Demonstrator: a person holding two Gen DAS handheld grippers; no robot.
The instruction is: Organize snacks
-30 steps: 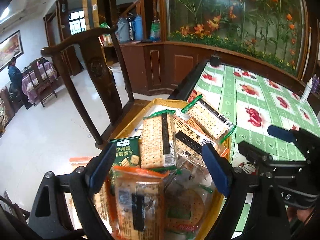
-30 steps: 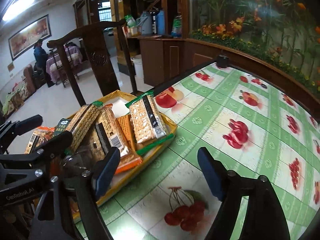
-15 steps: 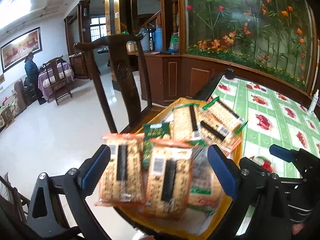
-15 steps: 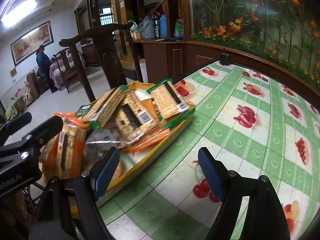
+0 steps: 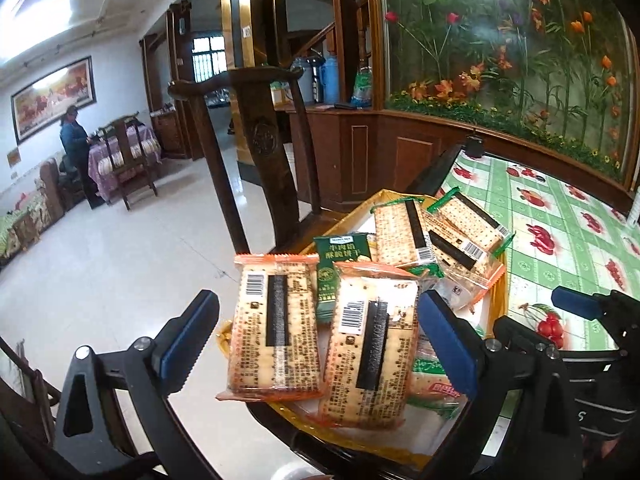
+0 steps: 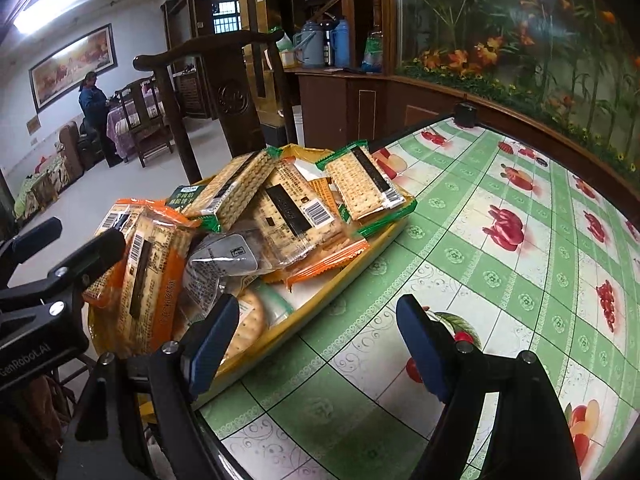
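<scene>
A yellow tray (image 5: 498, 300) heaped with cracker packets sits at the table's left edge; it also shows in the right wrist view (image 6: 340, 288). Two orange-edged packets (image 5: 276, 328) (image 5: 370, 360) lean at its near end, with green-edged packets (image 5: 468, 220) behind. My left gripper (image 5: 316, 340) is open and empty, its fingers either side of the near packets without touching them. My right gripper (image 6: 316, 348) is open and empty, low over the table just right of the tray's near corner. The left gripper (image 6: 60, 248) shows at the left of the right wrist view.
The table has a green checked fruit-print cloth (image 6: 500, 280). A dark wooden chair (image 5: 256, 152) stands close behind the tray, off the table's edge. A small dark object (image 6: 466, 114) sits at the far table corner. A person (image 5: 74, 148) stands far off at left.
Both grippers have pulled back and up from the tray, so the near orange packets now sit between the left fingers in view. Both stay open.
</scene>
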